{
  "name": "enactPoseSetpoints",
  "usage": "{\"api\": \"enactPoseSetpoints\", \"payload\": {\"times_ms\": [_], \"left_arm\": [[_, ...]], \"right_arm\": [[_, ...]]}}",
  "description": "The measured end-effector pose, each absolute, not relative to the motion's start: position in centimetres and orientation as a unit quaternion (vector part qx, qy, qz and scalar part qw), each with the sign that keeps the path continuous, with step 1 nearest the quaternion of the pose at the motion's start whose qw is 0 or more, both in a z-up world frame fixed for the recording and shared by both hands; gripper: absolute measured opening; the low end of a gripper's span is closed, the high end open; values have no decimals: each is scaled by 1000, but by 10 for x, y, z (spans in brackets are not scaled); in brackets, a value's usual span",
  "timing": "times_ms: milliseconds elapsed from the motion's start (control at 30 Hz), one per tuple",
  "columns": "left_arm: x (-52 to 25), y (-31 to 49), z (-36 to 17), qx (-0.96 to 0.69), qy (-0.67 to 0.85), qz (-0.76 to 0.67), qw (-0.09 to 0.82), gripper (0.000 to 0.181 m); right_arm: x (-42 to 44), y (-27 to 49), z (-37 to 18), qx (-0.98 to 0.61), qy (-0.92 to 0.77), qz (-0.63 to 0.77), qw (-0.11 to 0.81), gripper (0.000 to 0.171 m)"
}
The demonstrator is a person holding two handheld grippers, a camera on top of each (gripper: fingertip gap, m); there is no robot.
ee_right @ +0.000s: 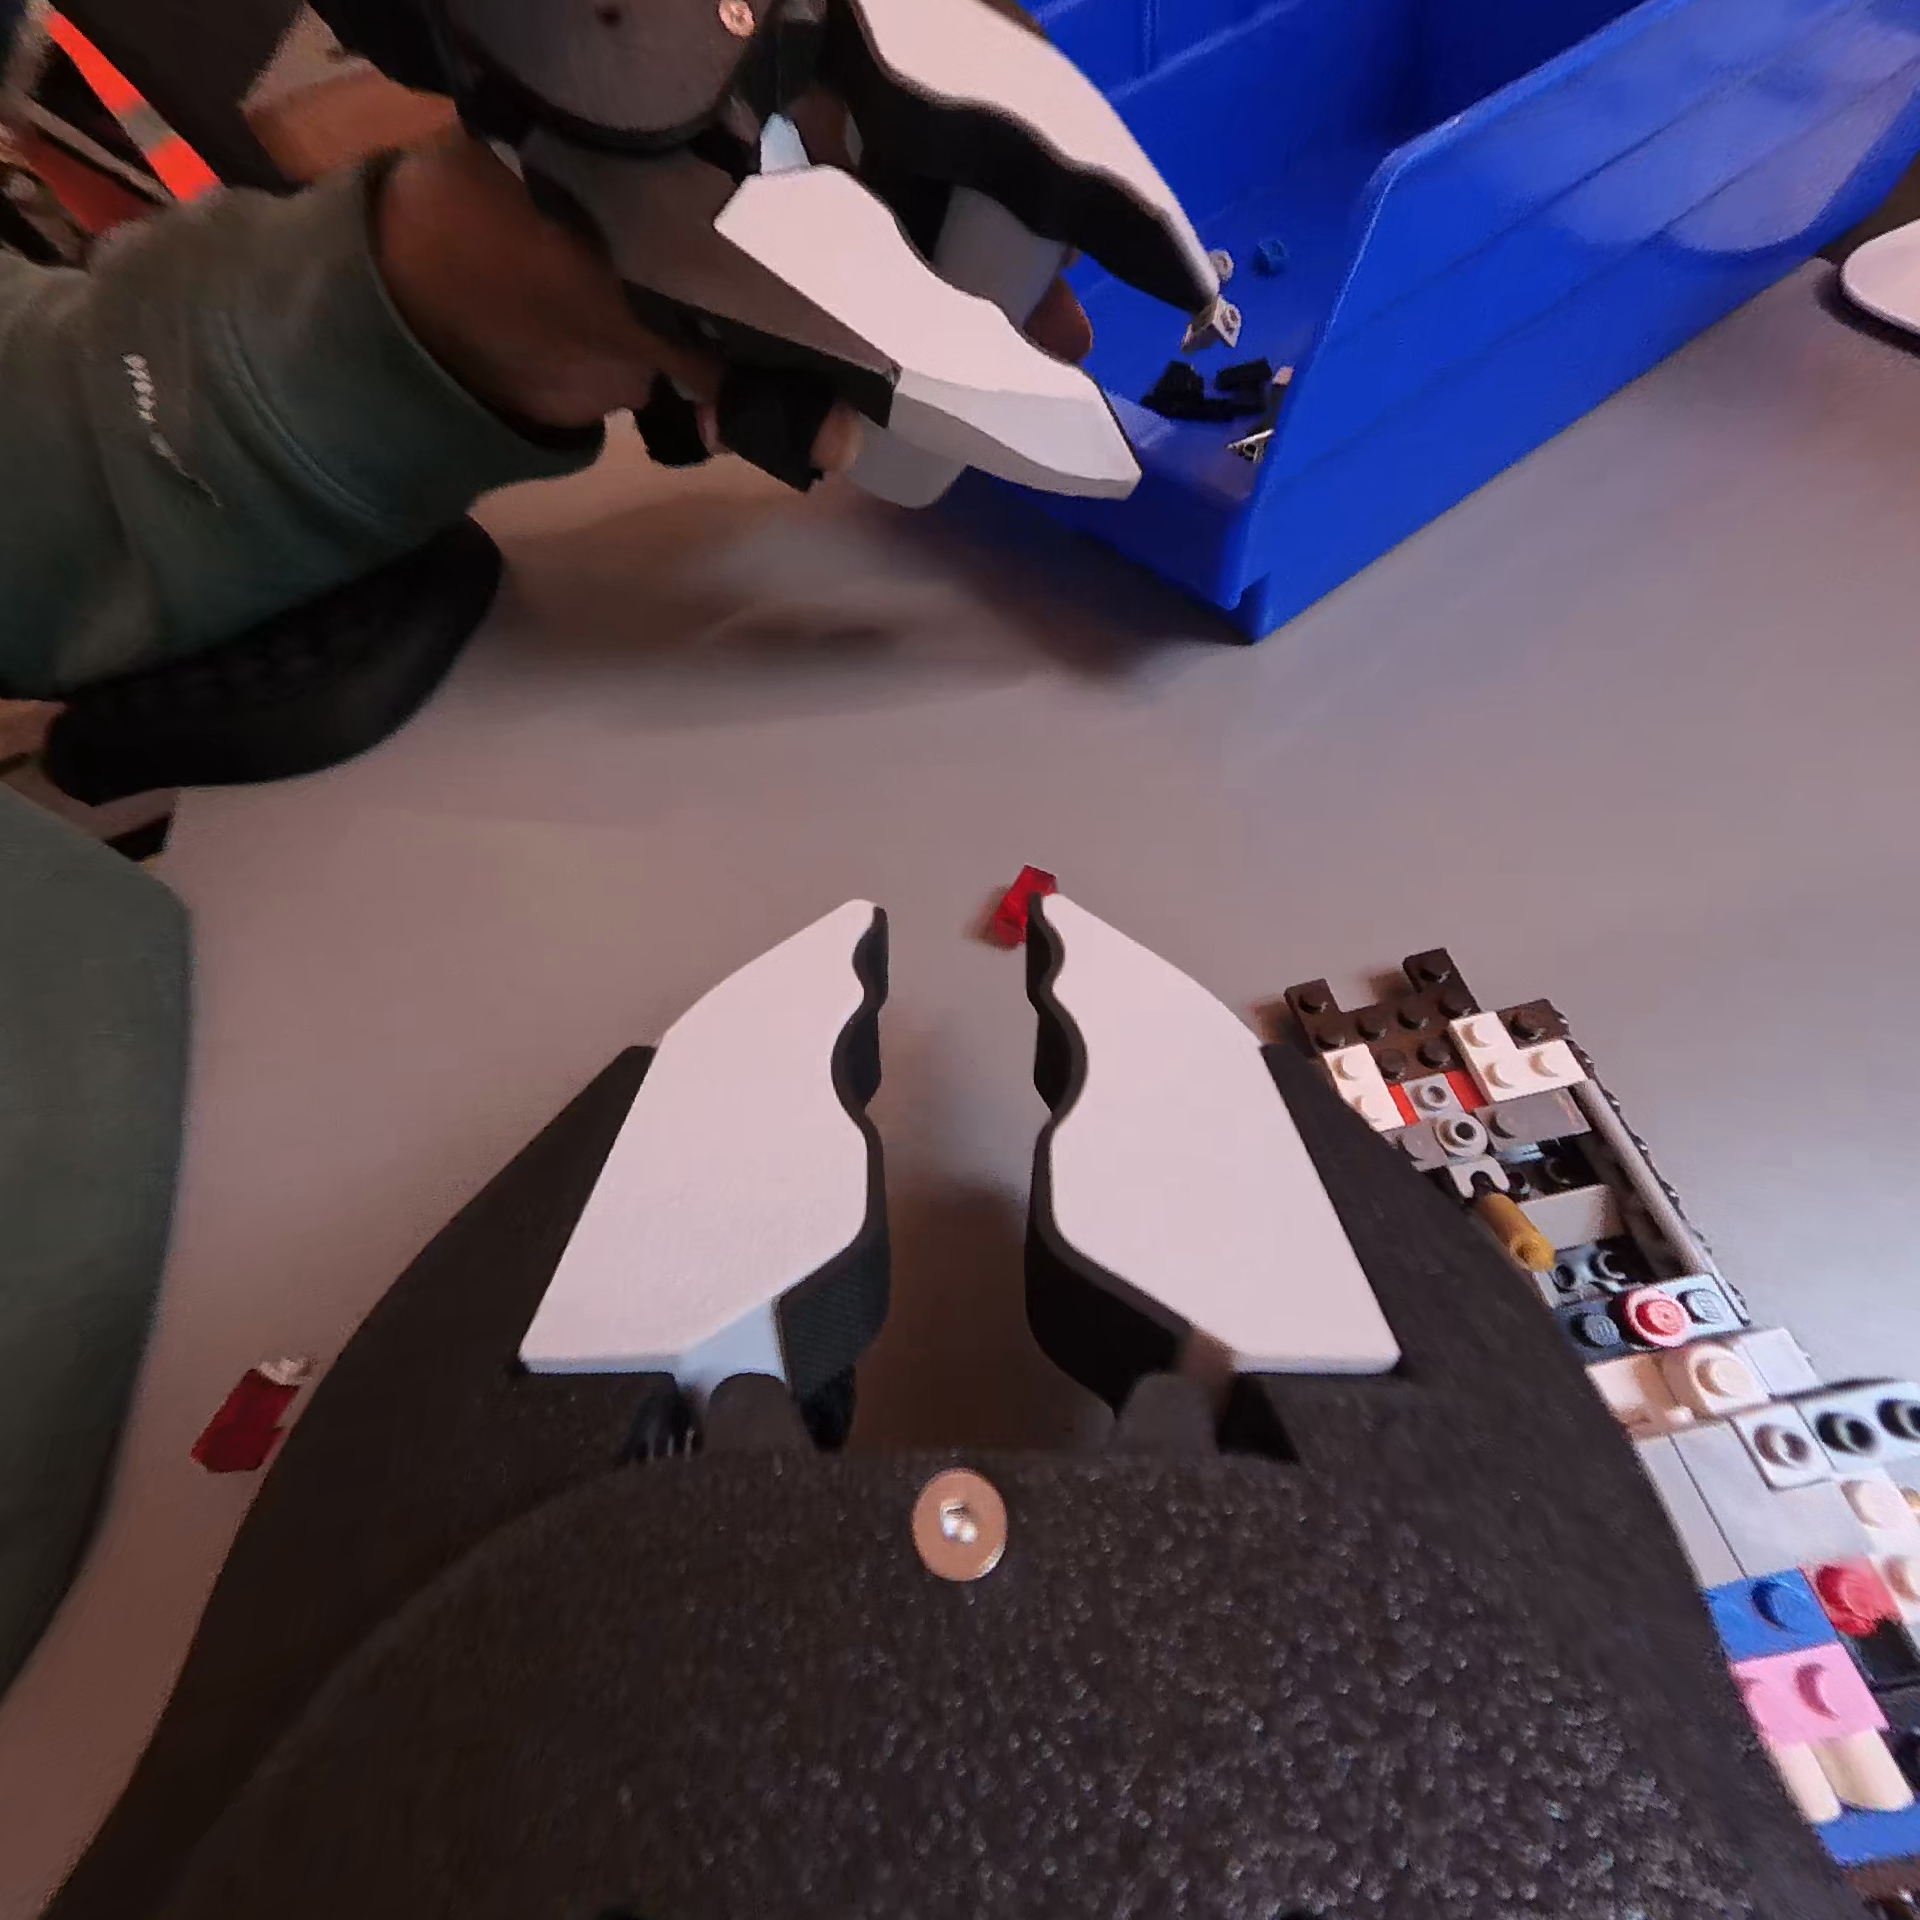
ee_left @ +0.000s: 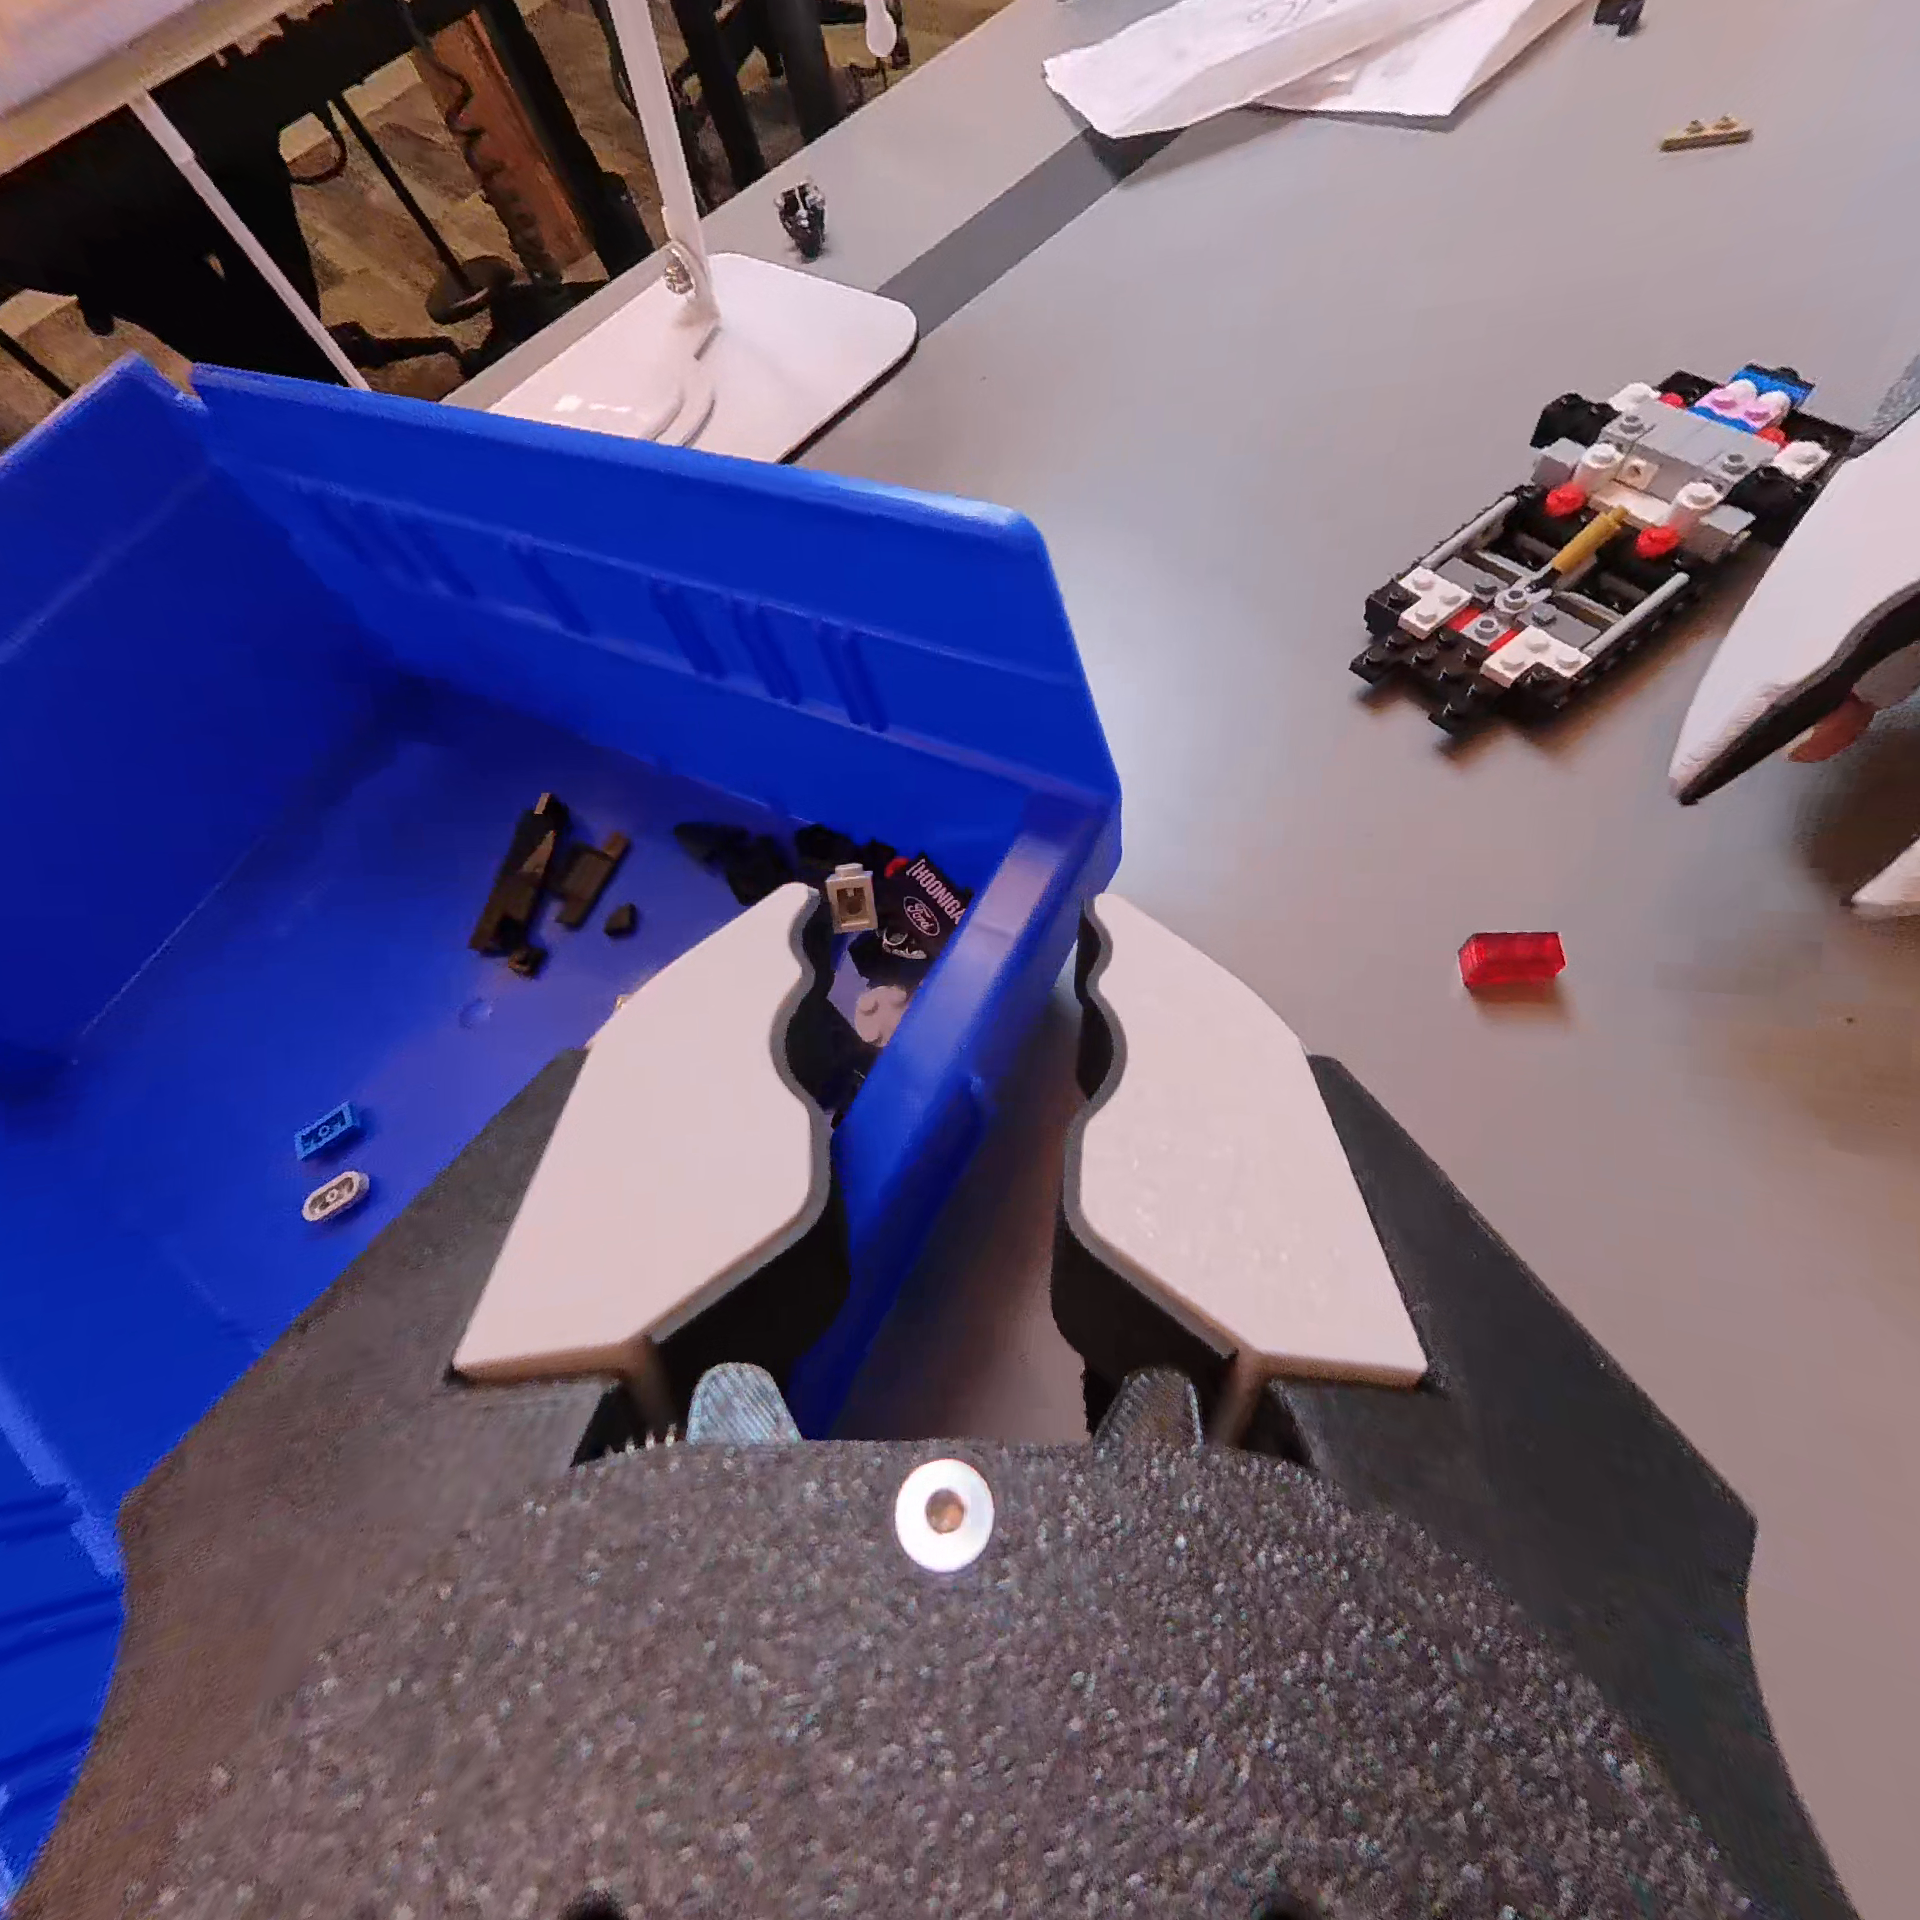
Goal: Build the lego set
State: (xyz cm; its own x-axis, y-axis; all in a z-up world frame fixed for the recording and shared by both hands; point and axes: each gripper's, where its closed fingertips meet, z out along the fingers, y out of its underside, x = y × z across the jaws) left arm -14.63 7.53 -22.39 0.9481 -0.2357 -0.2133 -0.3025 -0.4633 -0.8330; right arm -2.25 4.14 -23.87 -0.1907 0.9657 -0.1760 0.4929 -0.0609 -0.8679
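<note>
My left gripper [ee_left: 951, 904] is open and straddles the near corner of a blue bin [ee_left: 623, 582]. One finger is inside the bin and one is outside. A small grey brick [ee_left: 850, 896] is right at the inner fingertip, with no pad pressing on it. Black loose pieces [ee_left: 551, 883] lie on the bin floor. The right wrist view shows the same gripper [ee_right: 1169, 379] open, with the grey brick [ee_right: 1216, 322] at its far tip. My right gripper [ee_right: 956, 909] is open and empty, low over the grey table. A small clear red brick [ee_right: 1023, 906] lies on the table beside its right fingertip.
A partly built brick car [ee_right: 1558, 1195] lies right of my right gripper and also shows in the left wrist view [ee_left: 1590, 551]. A second red brick [ee_right: 244, 1418] lies at lower left. A white lamp base [ee_left: 748, 343] and papers [ee_left: 1299, 62] are behind the bin. A person's sleeve [ee_right: 208, 416] is at left. From the left gripper's tips to the white lamp base [ee_left: 748, 343] is close to 35 cm.
</note>
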Motion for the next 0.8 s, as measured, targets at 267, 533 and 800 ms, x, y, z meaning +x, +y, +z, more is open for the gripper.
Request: {"api": "enactPoseSetpoints", "payload": {"times_ms": [267,533,800], "left_arm": [[-145,70,-233,-848,244,110,457,32],[-146,70,-228,-816,303,191,453,32],[-107,63,-196,-803,249,-21,541,33]], "right_arm": [[-34,41,-259,-587,-669,360,279,25],[-41,46,-266,-605,-673,313,289,26],[-44,49,-272,-617,-684,263,288,22]]}}
